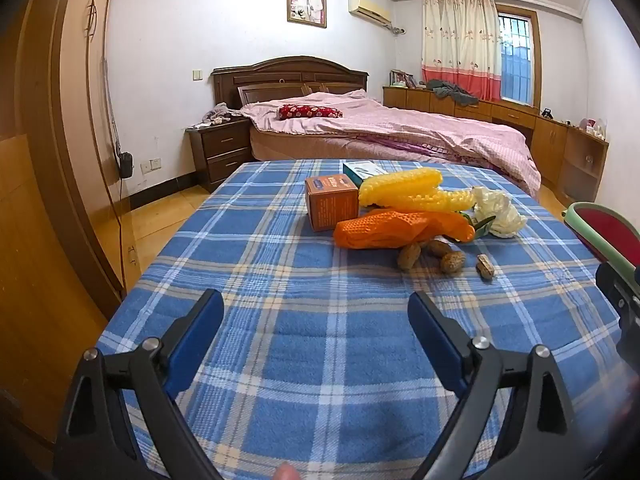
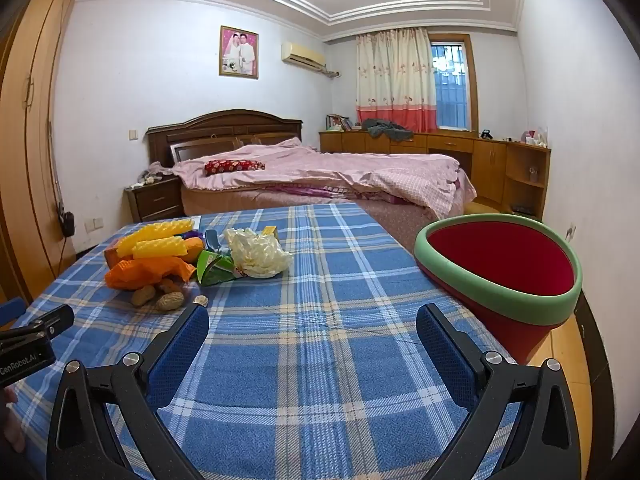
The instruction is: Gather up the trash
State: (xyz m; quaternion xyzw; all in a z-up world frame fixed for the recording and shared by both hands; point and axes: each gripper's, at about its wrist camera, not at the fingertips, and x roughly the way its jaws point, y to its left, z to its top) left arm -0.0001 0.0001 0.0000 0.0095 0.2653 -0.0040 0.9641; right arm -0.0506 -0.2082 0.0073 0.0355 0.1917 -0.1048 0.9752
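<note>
Two hand-held grippers, your left hand-held gripper (image 1: 316, 312) and right hand-held gripper (image 2: 312, 326), hover wide apart and empty over the blue plaid-covered table (image 2: 320, 380). Trash lies ahead: crumpled white paper wad (image 2: 258, 254), loose brown peanut shells (image 1: 430, 258). Shells could scatter if nudged before reaching the red green-rimmed bin (image 2: 520, 276).

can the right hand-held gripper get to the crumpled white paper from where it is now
Probably yes. The right hand-held gripper is open and empty, and only bare plaid cloth lies between it and the crumpled white paper; the red bin sits off to the side.
</note>
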